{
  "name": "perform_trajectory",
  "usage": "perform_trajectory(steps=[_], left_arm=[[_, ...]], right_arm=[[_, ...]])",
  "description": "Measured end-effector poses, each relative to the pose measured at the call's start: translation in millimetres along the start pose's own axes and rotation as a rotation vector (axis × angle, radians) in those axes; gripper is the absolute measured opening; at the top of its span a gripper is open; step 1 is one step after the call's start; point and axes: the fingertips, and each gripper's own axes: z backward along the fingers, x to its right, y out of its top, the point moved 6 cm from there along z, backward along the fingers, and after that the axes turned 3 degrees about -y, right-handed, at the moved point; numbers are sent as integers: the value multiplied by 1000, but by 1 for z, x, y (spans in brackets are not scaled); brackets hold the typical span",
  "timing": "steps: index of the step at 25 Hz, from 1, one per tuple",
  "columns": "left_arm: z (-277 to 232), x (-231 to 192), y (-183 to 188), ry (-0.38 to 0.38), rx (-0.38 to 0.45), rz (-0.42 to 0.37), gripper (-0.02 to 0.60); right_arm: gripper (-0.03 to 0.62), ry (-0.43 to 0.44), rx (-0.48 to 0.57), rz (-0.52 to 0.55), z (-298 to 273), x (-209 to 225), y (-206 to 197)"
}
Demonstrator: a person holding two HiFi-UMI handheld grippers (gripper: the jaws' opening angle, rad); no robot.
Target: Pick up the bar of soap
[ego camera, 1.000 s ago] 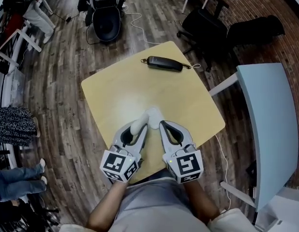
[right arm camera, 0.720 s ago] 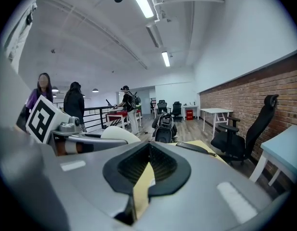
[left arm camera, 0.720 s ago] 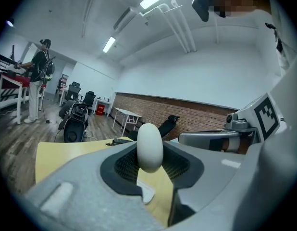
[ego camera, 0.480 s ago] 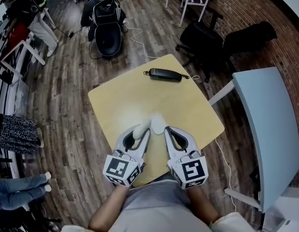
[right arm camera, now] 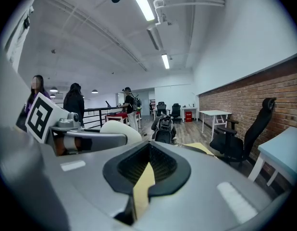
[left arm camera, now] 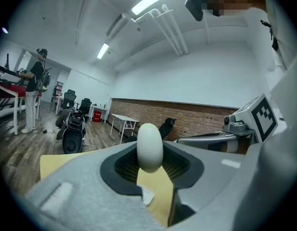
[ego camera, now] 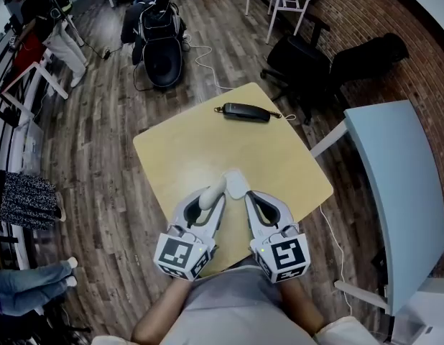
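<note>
The bar of soap (ego camera: pixel 214 189) is a white oval, and my left gripper (ego camera: pixel 210 196) is shut on it above the near part of the yellow table (ego camera: pixel 186 149). In the left gripper view the soap (left arm camera: pixel 150 146) stands on end between the dark pads. My right gripper (ego camera: pixel 250 197) hovers just to its right with its jaws together and nothing in them. From the right gripper view the soap (right arm camera: pixel 121 130) shows at the left, behind the left gripper's finger.
A small white flat piece (ego camera: pixel 236 185) lies on the table by both gripper tips. A black phone handset (ego camera: pixel 246 112) with its cord rests at the table's far edge. Black office chairs (ego camera: pixel 302 56), a grey-blue table (ego camera: pixel 394 192) and people at the left surround it.
The head camera has shifted a little. The left gripper keeps the soap and has edged slightly forward with it; the right gripper stays beside it.
</note>
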Motion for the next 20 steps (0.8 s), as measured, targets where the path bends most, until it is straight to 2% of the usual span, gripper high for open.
perform_trajectory(steps=[20], left_arm=[[-6,4,-7,-8,-8,18,109]], right_arm=[[3,-21,-26,-26,1,10,-8]])
